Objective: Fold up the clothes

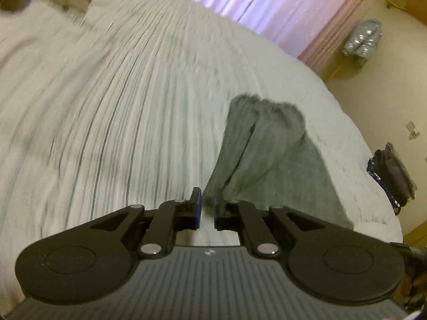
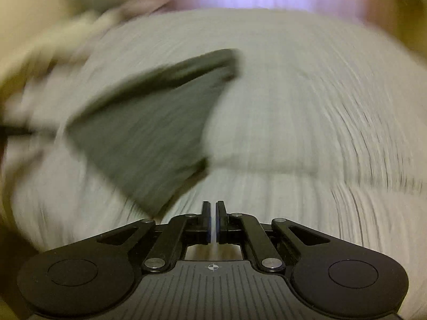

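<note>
A plain grey garment (image 1: 269, 154) lies on a white bedspread (image 1: 120, 93) with thin dark stripes; far curtains (image 1: 253, 2) are pink.

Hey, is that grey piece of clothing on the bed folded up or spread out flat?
Folded. The grey garment lies doubled into a narrow wedge on the bed, with a fold line running along it.

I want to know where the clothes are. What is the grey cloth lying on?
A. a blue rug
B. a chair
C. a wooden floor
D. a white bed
D: the grey cloth lies spread out on the white bed, whose ribbed cover shows all around it in both views.
</note>
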Motion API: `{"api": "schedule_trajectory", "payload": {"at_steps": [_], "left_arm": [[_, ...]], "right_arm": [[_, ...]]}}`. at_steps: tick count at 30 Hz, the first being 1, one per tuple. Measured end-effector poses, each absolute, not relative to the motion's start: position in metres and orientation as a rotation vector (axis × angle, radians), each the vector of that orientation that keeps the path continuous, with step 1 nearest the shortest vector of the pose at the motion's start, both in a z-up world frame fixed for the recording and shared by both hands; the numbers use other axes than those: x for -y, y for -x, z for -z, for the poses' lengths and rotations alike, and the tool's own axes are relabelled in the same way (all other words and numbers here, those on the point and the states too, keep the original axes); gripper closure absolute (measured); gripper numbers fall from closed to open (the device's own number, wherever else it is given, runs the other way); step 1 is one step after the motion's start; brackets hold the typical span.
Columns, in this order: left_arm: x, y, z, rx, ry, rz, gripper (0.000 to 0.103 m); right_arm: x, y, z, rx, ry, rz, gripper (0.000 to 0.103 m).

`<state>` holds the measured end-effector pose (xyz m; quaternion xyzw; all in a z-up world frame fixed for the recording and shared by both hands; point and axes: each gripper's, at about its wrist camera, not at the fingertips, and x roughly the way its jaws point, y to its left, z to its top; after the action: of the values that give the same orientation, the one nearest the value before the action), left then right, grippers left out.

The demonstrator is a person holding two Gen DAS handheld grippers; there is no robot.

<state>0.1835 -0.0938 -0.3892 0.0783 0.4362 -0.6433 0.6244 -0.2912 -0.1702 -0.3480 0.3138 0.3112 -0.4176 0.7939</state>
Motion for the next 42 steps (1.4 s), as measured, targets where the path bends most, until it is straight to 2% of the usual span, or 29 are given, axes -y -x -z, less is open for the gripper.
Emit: {"api": "schedule_trajectory", "payload": {"at_steps": [1,2,3,4,14,22,23,25,32,34,38,40,41,42], "left_arm": [[0.103,-0.184,0.383,-0.985,-0.186,1.490,0.094],[0.116,-0.183,0.377,-0.973,-0.197,1.504,0.091],[0.132,-0.180,0.372,-0.967,-0.216,1.518,0.089],[0.148,-0.175,0.370,-0.963,-0.243,1.533,0.089],[0.304,-0.139,0.382,-1.028,-0.466,1.672,0.087],[0.377,-0.116,0.419,-1.083,-0.573,1.671,0.084],[0.381,-0.116,0.424,-1.095,-0.572,1.671,0.085],[0.384,-0.117,0.430,-1.124,-0.557,1.692,0.103],[0.367,-0.132,0.396,-0.889,-0.524,1.696,0.103],[0.367,-0.132,0.405,-0.868,-0.611,1.650,0.102],[0.370,-0.131,0.423,-0.898,-0.661,1.623,0.099],[0.374,-0.135,0.419,-0.918,-0.607,1.626,0.087],[0.377,-0.137,0.415,-0.927,-0.580,1.629,0.076],[0.382,-0.139,0.413,-0.933,-0.564,1.632,0.074]], "right_arm": [[0.184,0.301,0.349,-0.617,-0.758,0.914,0.090],[0.196,0.308,0.350,-0.579,-0.819,0.931,0.074],[0.206,0.312,0.351,-0.553,-0.859,0.952,0.035],[0.217,0.314,0.351,-0.539,-0.882,0.967,0.032],[0.329,0.286,0.356,-0.676,-0.826,0.928,0.033],[0.404,0.273,0.375,-0.662,-0.820,0.874,0.033],[0.412,0.273,0.378,-0.652,-0.828,0.861,0.033],[0.420,0.275,0.379,-0.636,-0.844,0.846,0.033],[0.438,0.266,0.376,-0.610,-0.814,0.826,0.033],[0.439,0.262,0.377,-0.608,-0.805,0.823,0.033],[0.444,0.253,0.385,-0.626,-0.804,0.831,0.033],[0.447,0.252,0.387,-0.626,-0.802,0.832,0.033],[0.449,0.252,0.387,-0.622,-0.802,0.833,0.033],[0.451,0.251,0.386,-0.619,-0.803,0.834,0.033]]}}
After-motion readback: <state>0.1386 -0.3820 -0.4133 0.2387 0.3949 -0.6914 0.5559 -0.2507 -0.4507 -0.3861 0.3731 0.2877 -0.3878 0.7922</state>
